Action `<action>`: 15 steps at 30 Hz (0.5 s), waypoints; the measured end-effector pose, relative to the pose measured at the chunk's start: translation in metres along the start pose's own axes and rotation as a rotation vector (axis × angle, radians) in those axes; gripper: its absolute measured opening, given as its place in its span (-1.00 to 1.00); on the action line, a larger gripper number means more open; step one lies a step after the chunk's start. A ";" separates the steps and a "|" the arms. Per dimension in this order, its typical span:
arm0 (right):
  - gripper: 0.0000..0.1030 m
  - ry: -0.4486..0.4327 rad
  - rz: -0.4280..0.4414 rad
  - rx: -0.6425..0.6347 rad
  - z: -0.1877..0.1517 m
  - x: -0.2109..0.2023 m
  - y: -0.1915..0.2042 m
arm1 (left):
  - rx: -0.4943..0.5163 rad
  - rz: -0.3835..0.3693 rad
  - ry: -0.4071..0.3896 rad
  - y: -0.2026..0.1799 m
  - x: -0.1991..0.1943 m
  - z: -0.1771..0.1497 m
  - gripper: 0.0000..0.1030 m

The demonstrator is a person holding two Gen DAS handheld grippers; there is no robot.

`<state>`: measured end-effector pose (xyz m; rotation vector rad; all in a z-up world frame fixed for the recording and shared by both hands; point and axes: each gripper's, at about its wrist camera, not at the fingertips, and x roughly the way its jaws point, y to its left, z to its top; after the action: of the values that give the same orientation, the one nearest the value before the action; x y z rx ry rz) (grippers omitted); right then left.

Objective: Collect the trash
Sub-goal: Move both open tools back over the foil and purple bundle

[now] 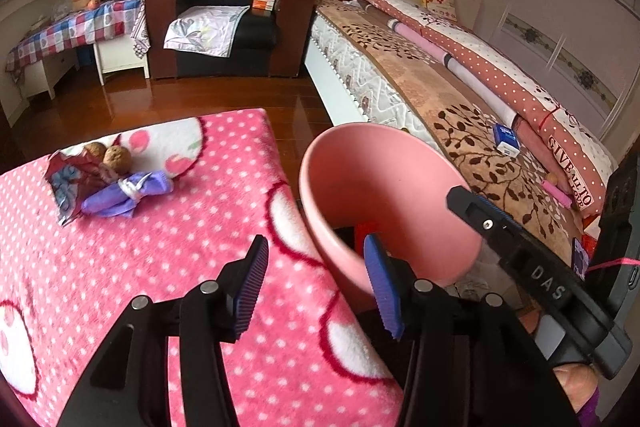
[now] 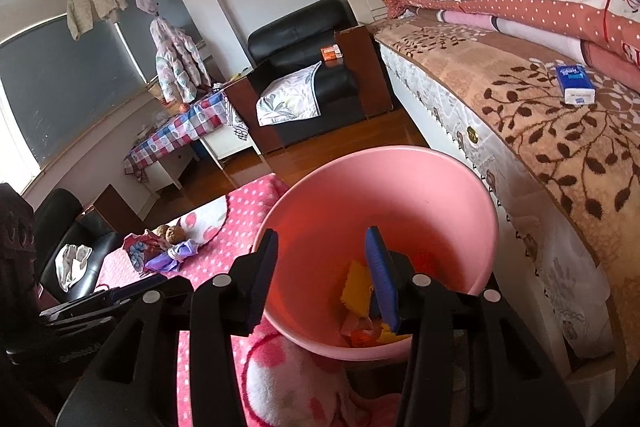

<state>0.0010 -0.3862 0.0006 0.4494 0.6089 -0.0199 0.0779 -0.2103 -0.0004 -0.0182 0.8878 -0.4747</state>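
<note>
I had two claws to work with. My left gripper (image 1: 316, 287) had its jaws apart with nothing between them. It hung over the edge of the pink spotted blanket (image 1: 132, 287), right by the pink bin (image 1: 348, 251). My right gripper (image 2: 324, 279) was over the mouth of the bin, and its jaws stood apart too. One pad looked to be outside the rim and one inside, but I could not see them squeezing it.

The bin (image 2: 432, 211) already had some trash at the bottom, yellow, orange and red scraps (image 2: 360, 307).

More trash waited on the blanket, well away from the bin. There was a purple wrapper (image 1: 124, 193) tied in the middle like a bow, a crinkly printed wrapper (image 1: 66, 187) touching it, and two walnuts (image 1: 108, 155) just behind them.

I thought the wrappers would be very light and soft. They would squash and could slip out, so I would pinch the purple one at its tied middle, where it was thickest. The walnuts looked hard, round and bumpy, so they might roll away. I would close on one across its fat middle, slowly.
</note>
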 end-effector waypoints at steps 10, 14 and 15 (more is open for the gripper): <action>-0.10 -0.014 0.014 -0.045 -0.003 -0.007 0.019 | -0.050 0.027 -0.002 0.028 -0.013 -0.016 0.00; -0.10 -0.001 0.025 -0.066 -0.007 -0.007 0.032 | -0.074 0.042 0.001 0.041 -0.018 -0.022 0.00; -0.10 0.003 0.030 -0.072 -0.008 -0.006 0.035 | -0.081 0.047 0.001 0.045 -0.019 -0.024 0.00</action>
<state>-0.0036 -0.3522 0.0119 0.3889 0.6035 0.0312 0.0678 -0.1579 -0.0109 -0.0716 0.9061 -0.3950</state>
